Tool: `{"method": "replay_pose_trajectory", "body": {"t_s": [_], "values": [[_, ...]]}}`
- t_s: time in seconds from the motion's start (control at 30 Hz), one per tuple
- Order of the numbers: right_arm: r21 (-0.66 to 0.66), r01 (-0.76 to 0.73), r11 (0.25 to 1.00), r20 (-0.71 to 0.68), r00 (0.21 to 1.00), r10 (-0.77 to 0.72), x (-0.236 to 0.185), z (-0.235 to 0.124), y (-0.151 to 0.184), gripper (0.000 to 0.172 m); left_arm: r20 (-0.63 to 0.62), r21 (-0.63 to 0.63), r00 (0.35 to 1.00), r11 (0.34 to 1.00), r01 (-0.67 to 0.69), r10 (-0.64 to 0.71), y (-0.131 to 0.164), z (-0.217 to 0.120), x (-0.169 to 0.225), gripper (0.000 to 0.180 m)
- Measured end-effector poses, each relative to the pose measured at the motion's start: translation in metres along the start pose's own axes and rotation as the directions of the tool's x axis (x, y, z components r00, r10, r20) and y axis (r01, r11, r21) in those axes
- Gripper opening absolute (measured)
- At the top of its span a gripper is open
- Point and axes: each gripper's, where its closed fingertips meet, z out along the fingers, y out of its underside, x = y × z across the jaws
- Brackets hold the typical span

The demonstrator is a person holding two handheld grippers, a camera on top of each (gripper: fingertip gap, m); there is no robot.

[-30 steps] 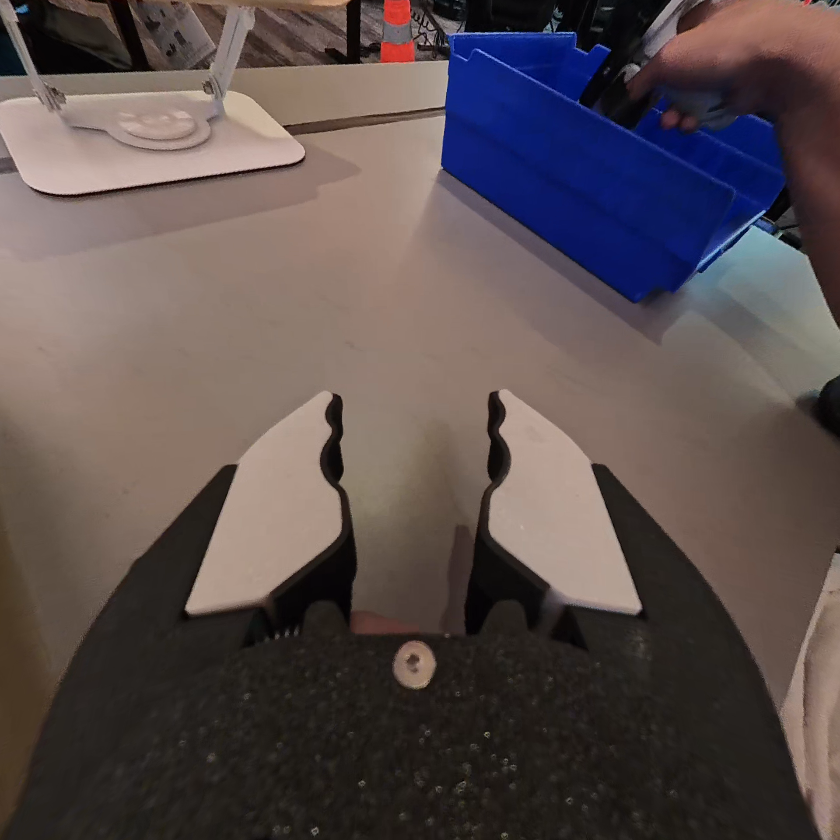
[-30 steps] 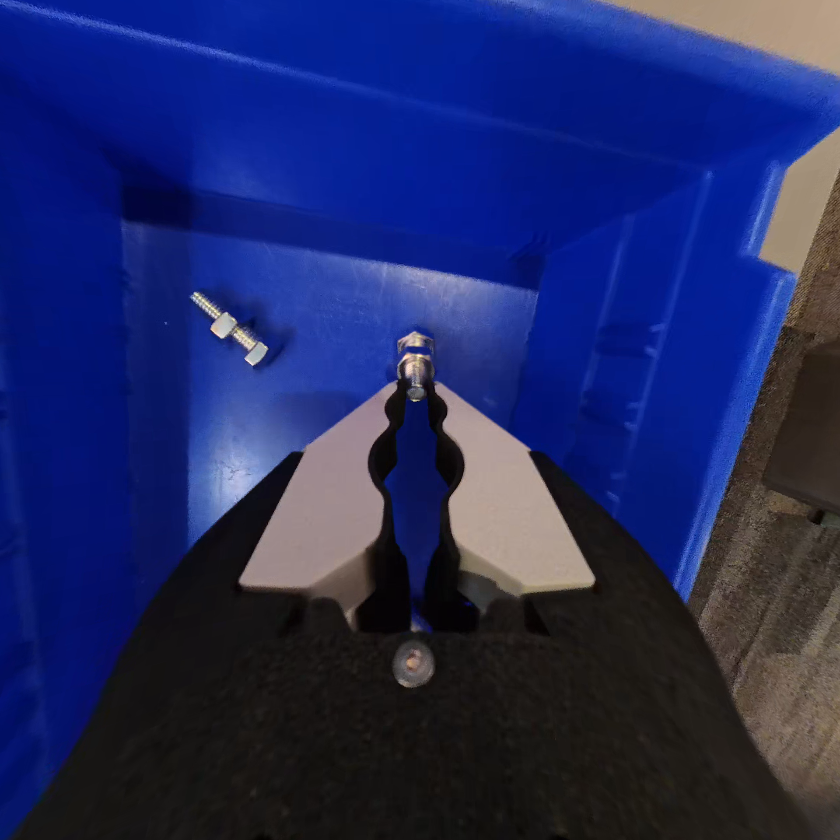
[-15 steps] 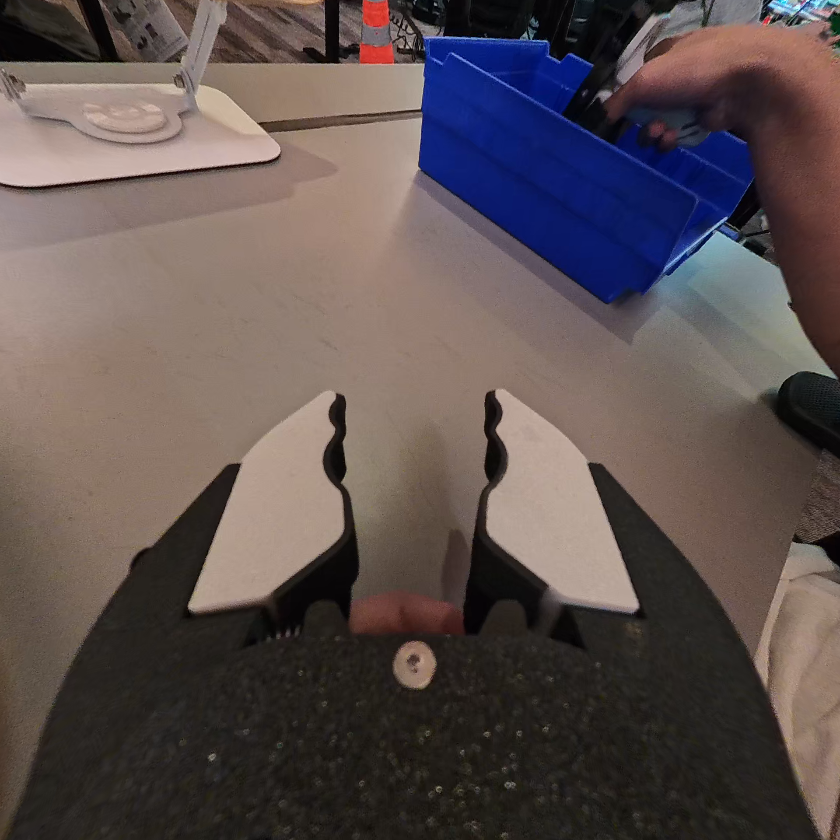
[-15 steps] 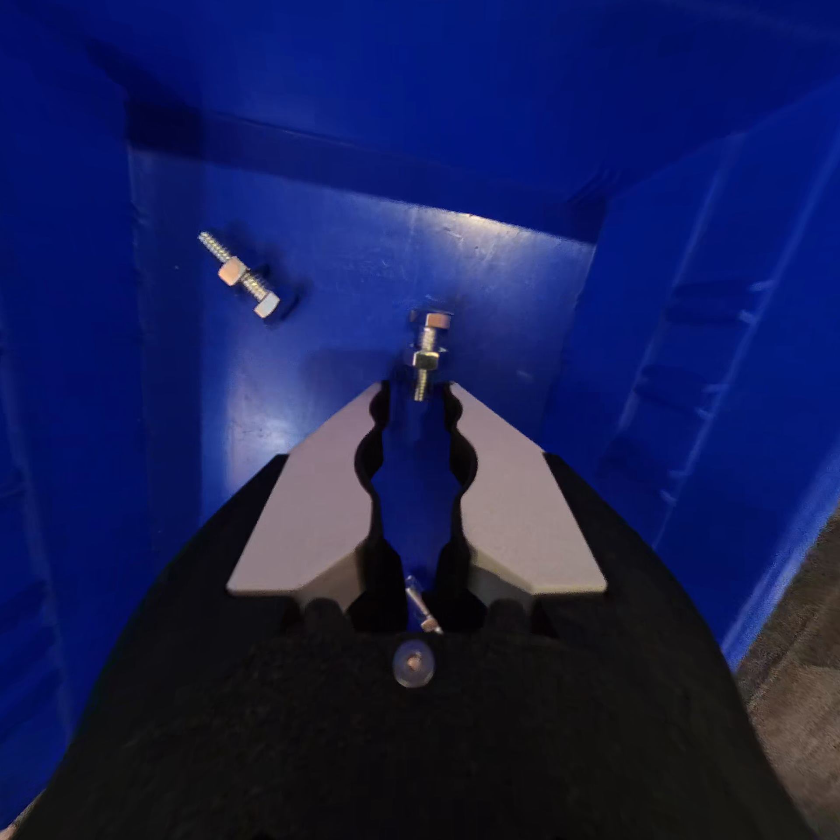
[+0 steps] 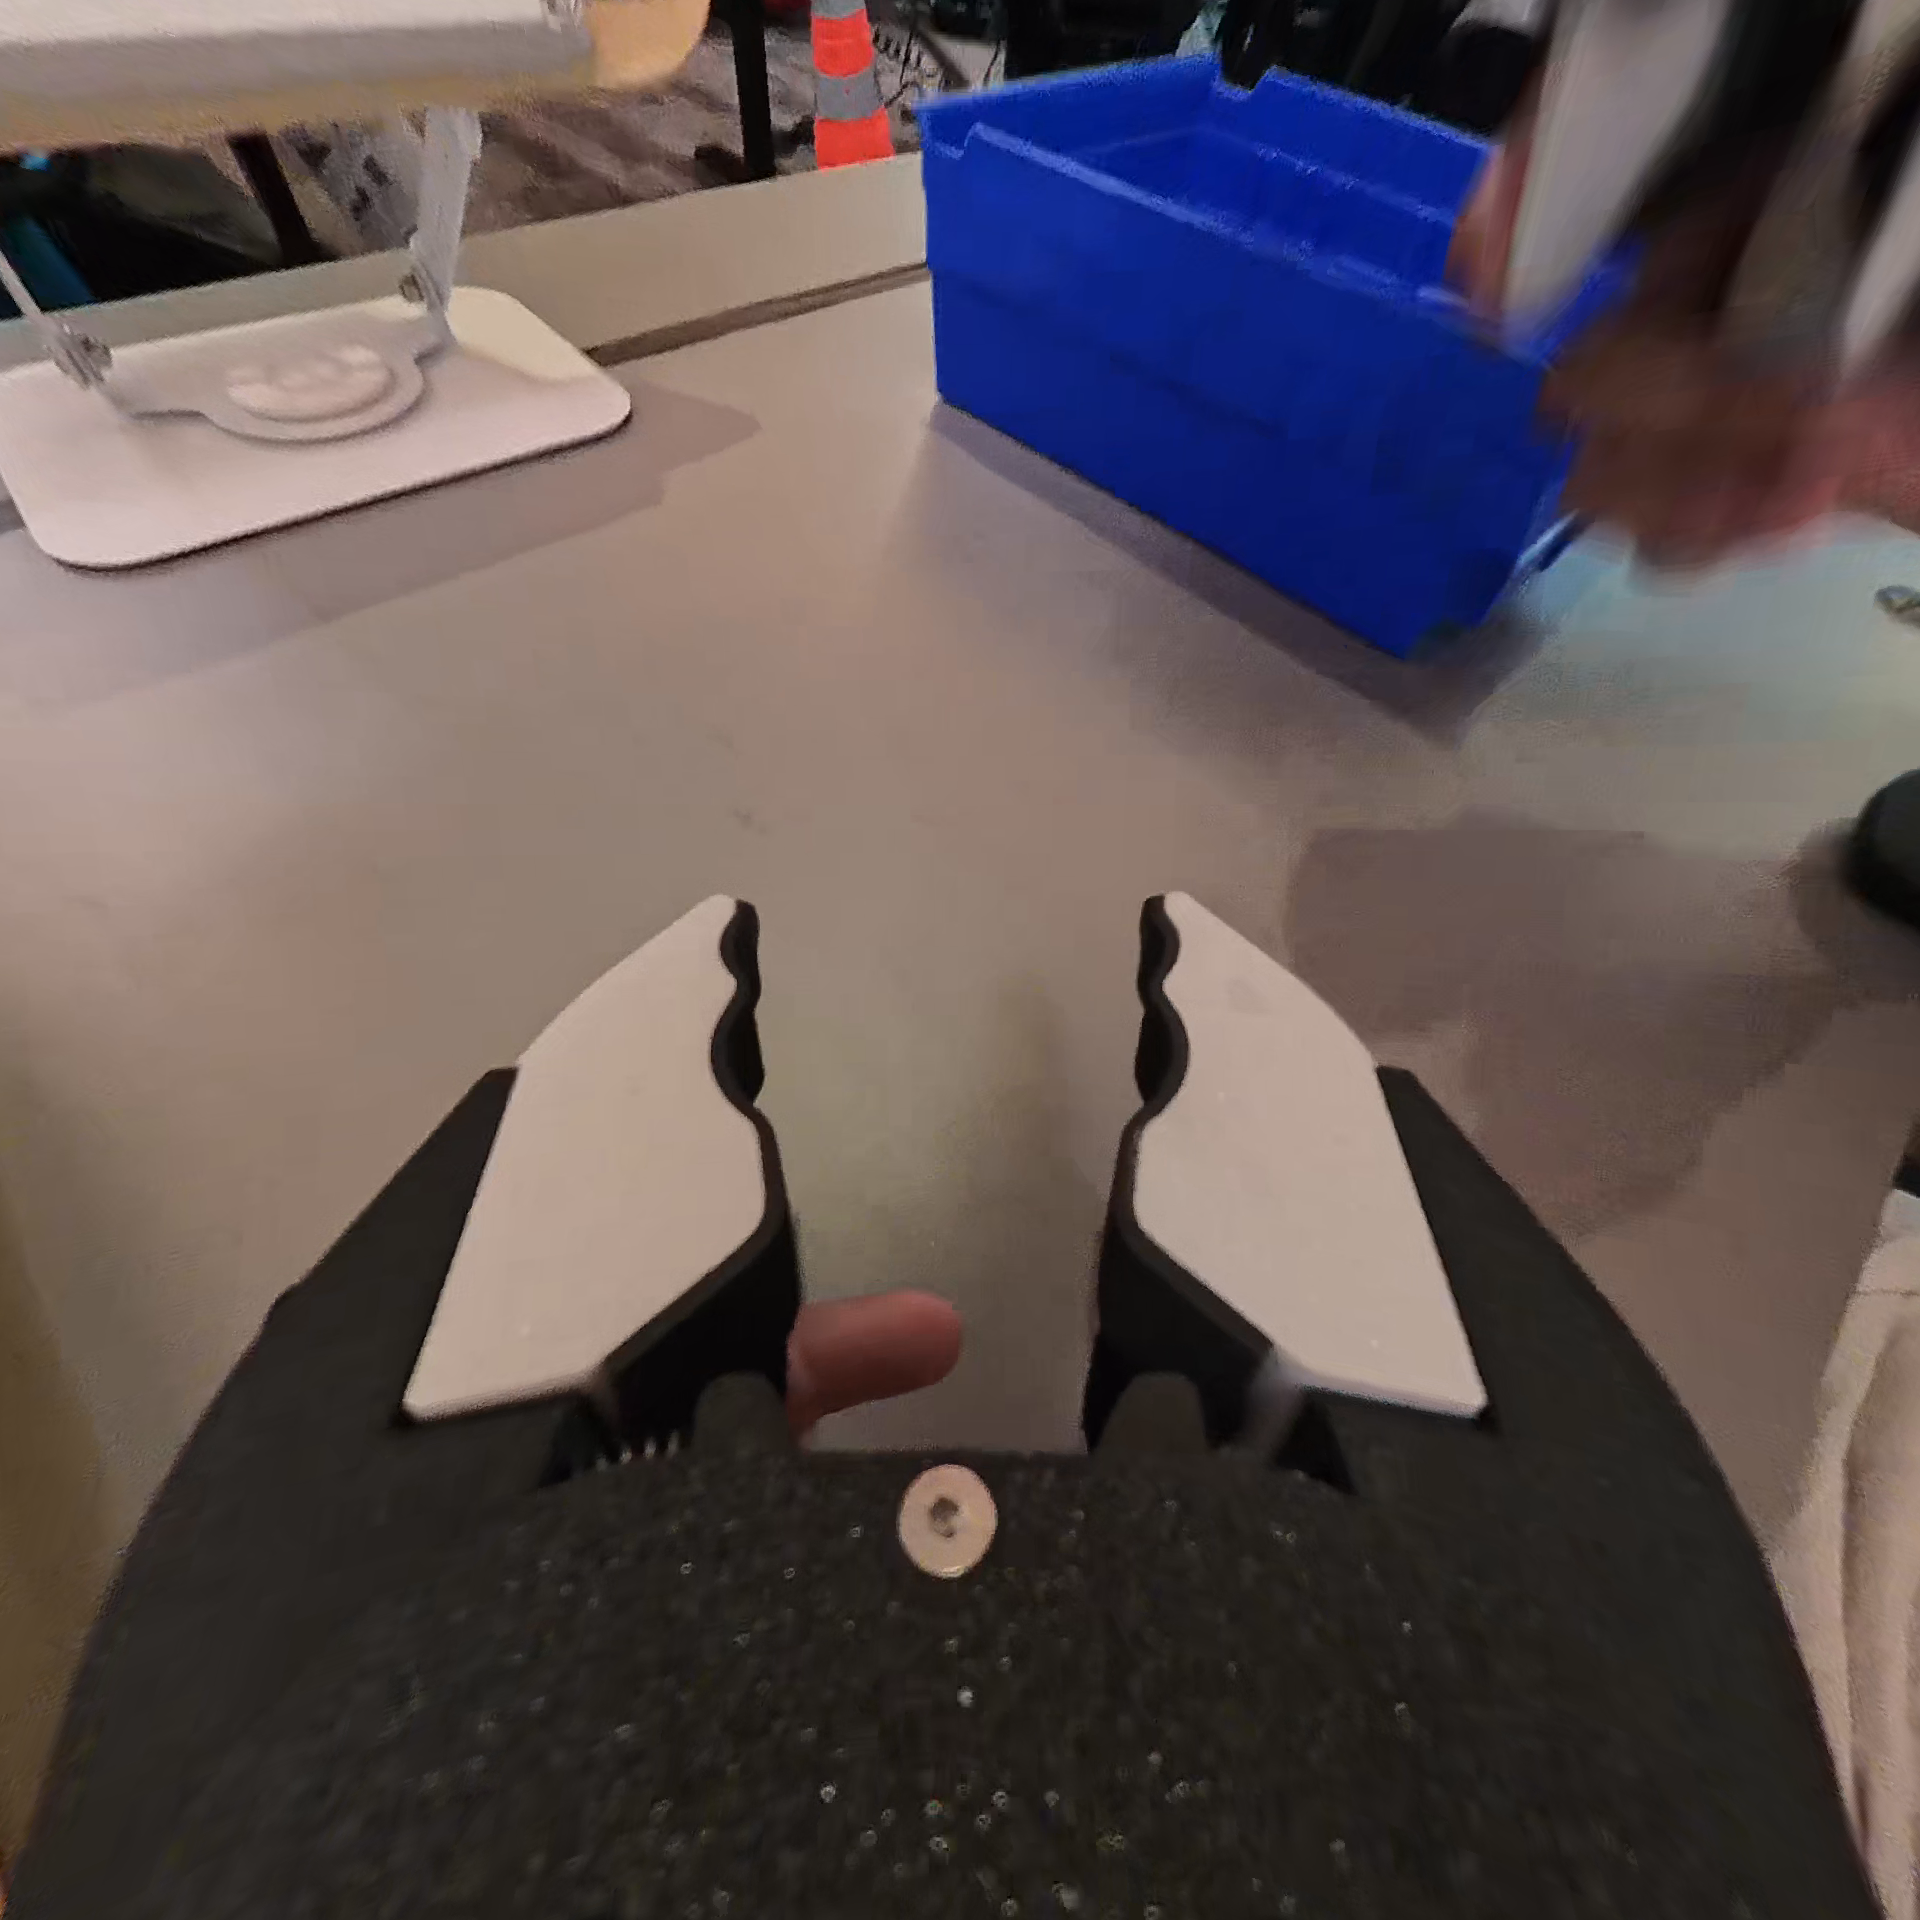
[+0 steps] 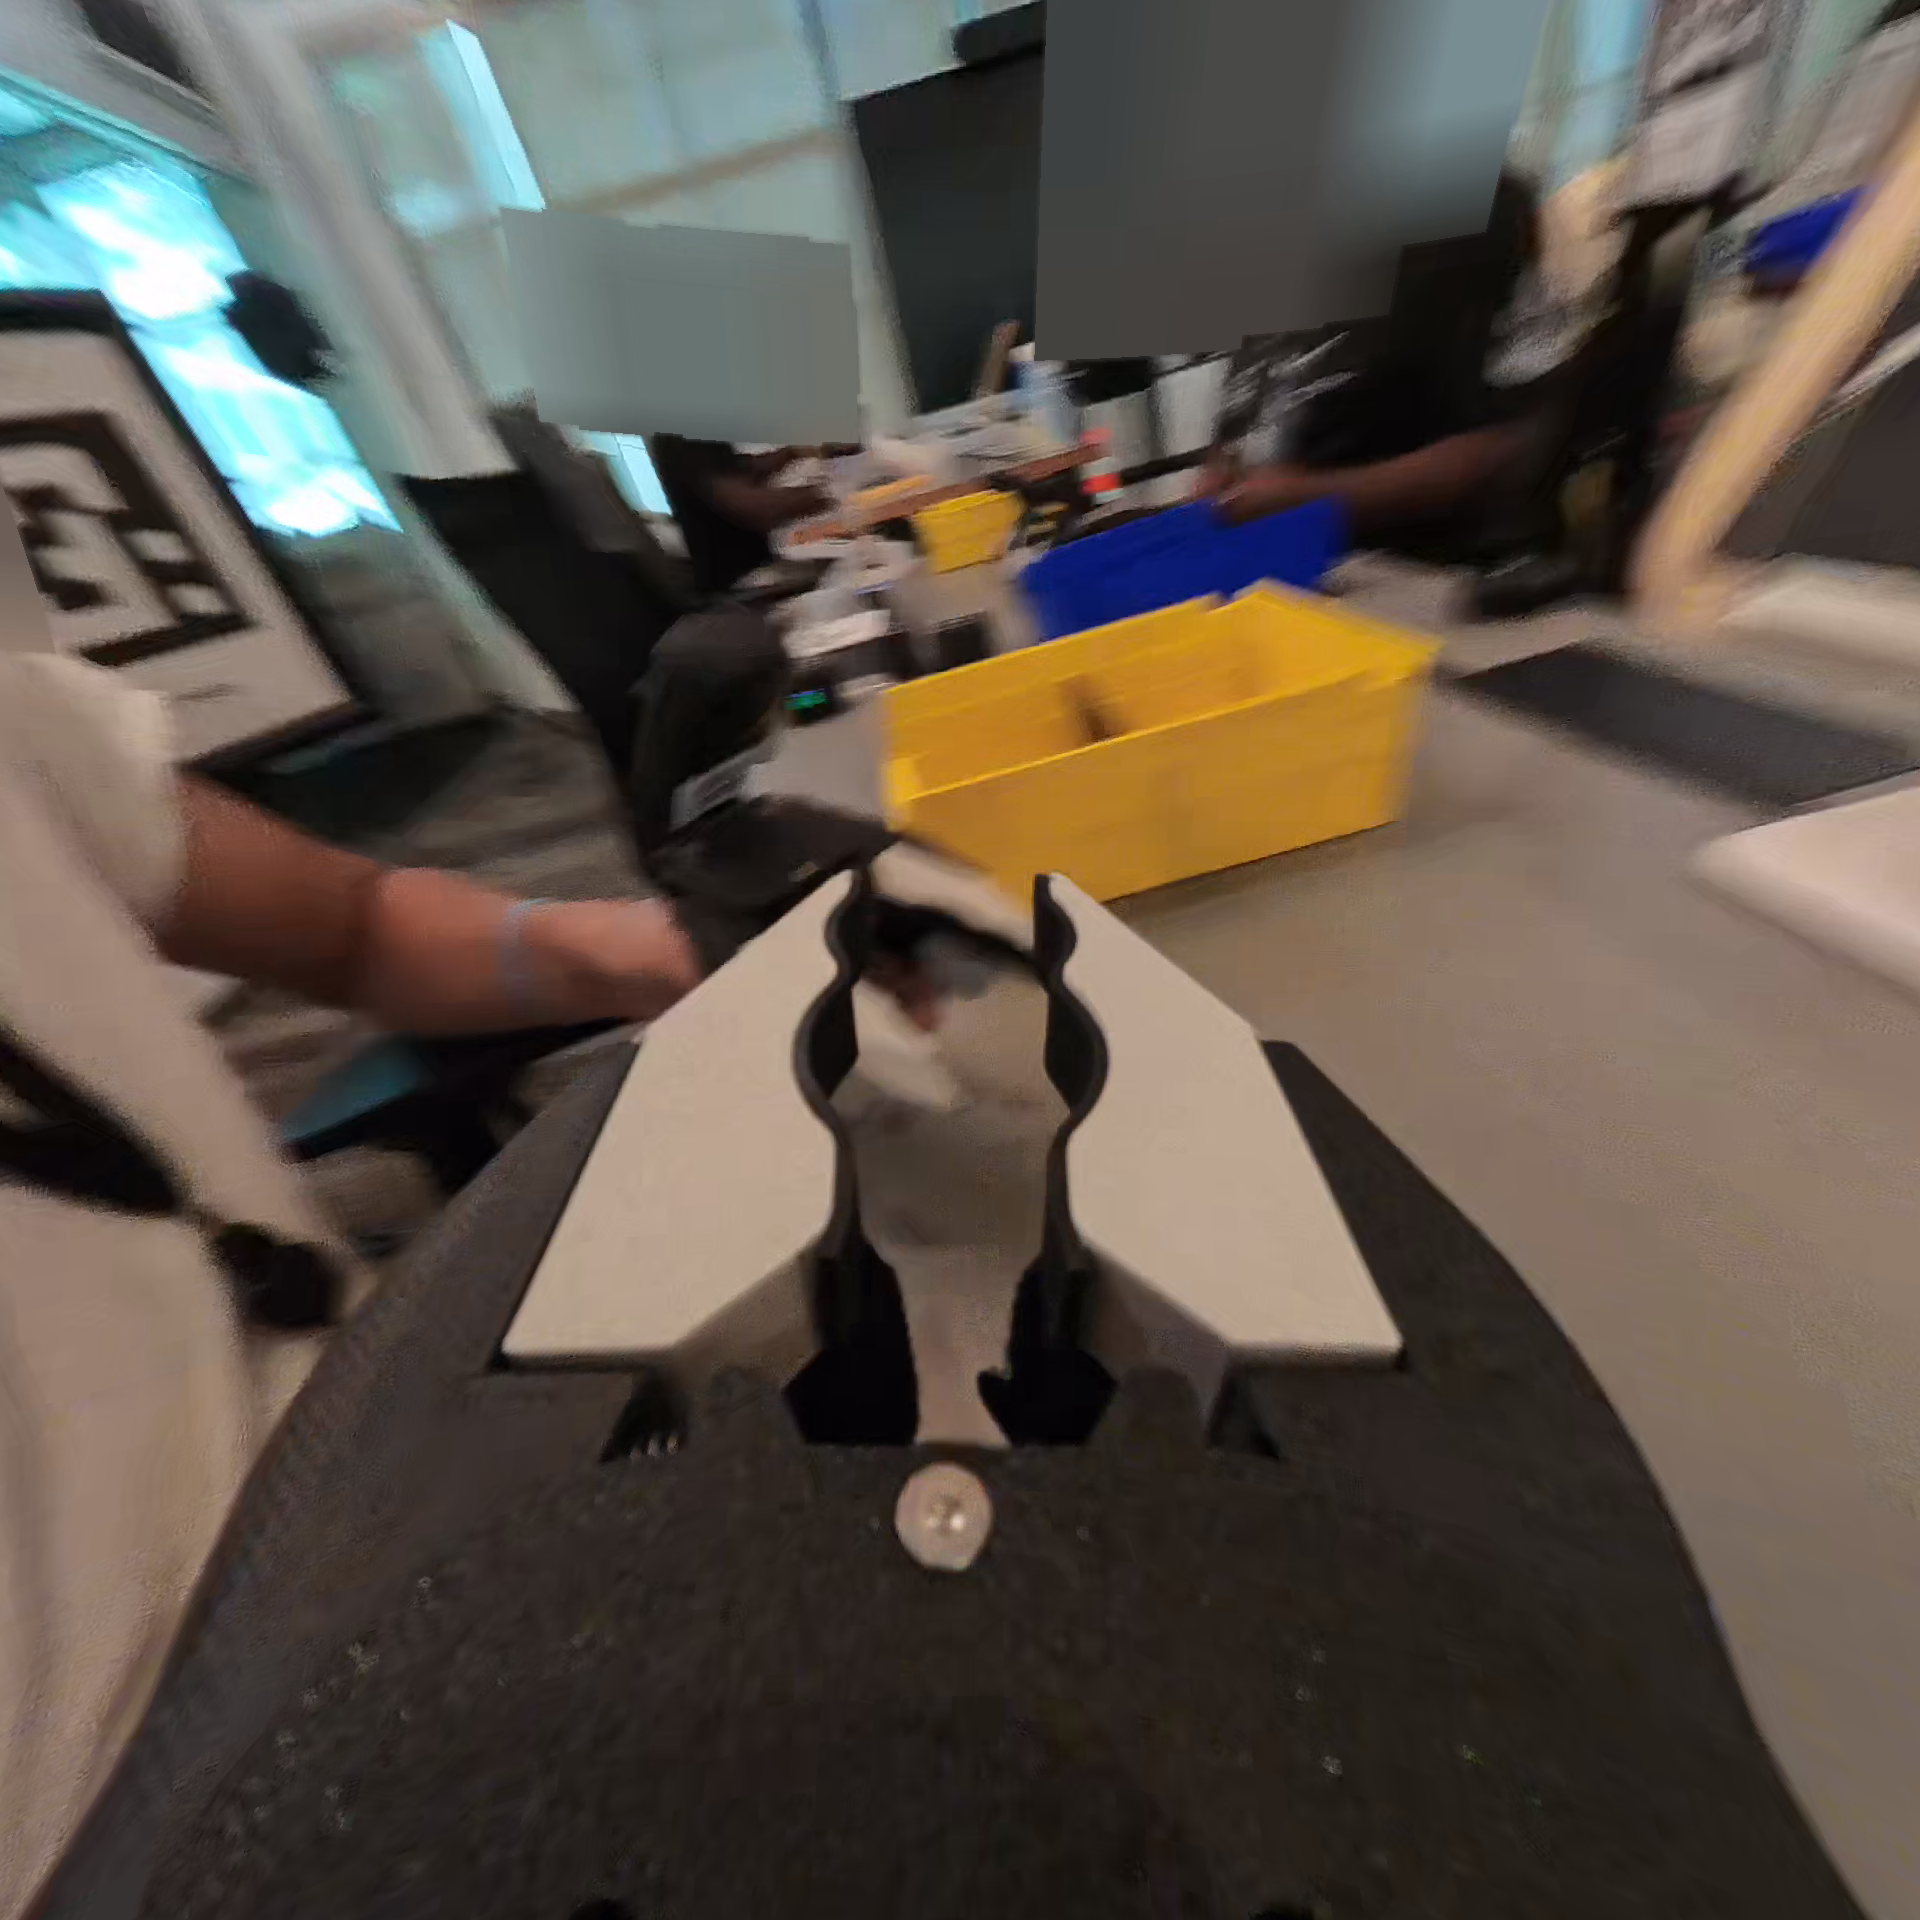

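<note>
Grey table (image 5: 727, 727) bare under left gripper (image 5: 945, 914), fingers spread, nothing between; right gripper (image 6: 945, 904) also parted and empty, up off the table, blurred, blue bin (image 5: 1226, 343) far right, yellow bin (image 6: 1143, 748) beyond; steady before reaching.

Left tool (image 5: 948, 914) jaws wide apart – nothing between them, right tool (image 6: 948, 896) jaws parted, blurred
</note>
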Motion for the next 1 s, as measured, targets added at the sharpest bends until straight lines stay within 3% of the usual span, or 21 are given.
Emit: {"method": "replay_pose_trajectory", "body": {"t_s": [0.03, 0.13, 0.2, 0.3, 0.4, 0.47, 0.57, 0.67, 0.8, 1.0], "values": [[-0.009, -0.078, 0.997, 0.064, 0.995, 0.078, -0.019, 0.014, 0.027, 0.032, -0.006, 0.02, 1.0, 1.0, -0.005, 0.006, -0.005, -0.003, 0.002, 0.067], [-0.093, -0.187, 0.978, 0.155, 0.968, 0.2, -0.055, 0.042, 0.088, 0.04, 0.044, 0.098, 0.996, 0.992, -0.082, 0.078, -0.026, -0.016, 0.003, 0.057], [-0.149, -0.095, 0.984, 0.174, 0.977, 0.121, -0.064, 0.047, 0.103, 0.042, 0.048, 0.147, 0.994, 0.983, -0.109, 0.103, -0.043, -0.028, 0.005, 0.052], [-0.062, -0.04, 0.997, 0.105, 0.993, 0.046, -0.049, 0.049, 0.092, 0.041, 0.067, 0.196, 0.995, 0.976, -0.09, 0.078, -0.071, -0.056, -0.009, 0.048], [-0.048, -0.15, 0.987, 0.112, 0.982, 0.155, -0.045, 0.047, 0.088, 0.041, 0.175, 0.237, 0.984, 0.968, -0.081, 0.04, -0.096, -0.096, -0.053, 0.047], [-0.051, -0.181, 0.982, 0.128, 0.974, 0.186, -0.046, 0.047, 0.088, 0.041, 0.265, 0.2, 0.964, 0.978, -0.052, -0.003, -0.094, -0.121, -0.094, 0.047], [-0.099, -0.159, 0.982, 0.118, 0.978, 0.17, -0.046, 0.049, 0.097, 0.041, 0.405, 0.129, 0.908, 0.99, 0.061, -0.109, -0.068, -0.149, -0.16, 0.048], [-0.11, -0.148, 0.983, 0.132, 0.978, 0.162, -0.05, 0.052, 0.1, 0.04, 0.55, -0.085, 0.825, 0.974, 0.212, -0.132, -0.008, -0.155, -0.219, 0.067], [-0.132, -0.178, 0.975, 0.176, 0.964, 0.199, -0.059, 0.056, 0.103, 0.04, 0.718, -0.239, 0.69, 0.902, 0.359, -0.085, 0.049, -0.157, -0.281, 0.053], [-0.163, -0.174, 0.971, 0.187, 0.961, 0.203, -0.06, 0.055, 0.109, 0.04, 0.704, -0.34, 0.696, 0.794, 0.503, -0.14, 0.087, -0.14, -0.304, 0.053]]}}
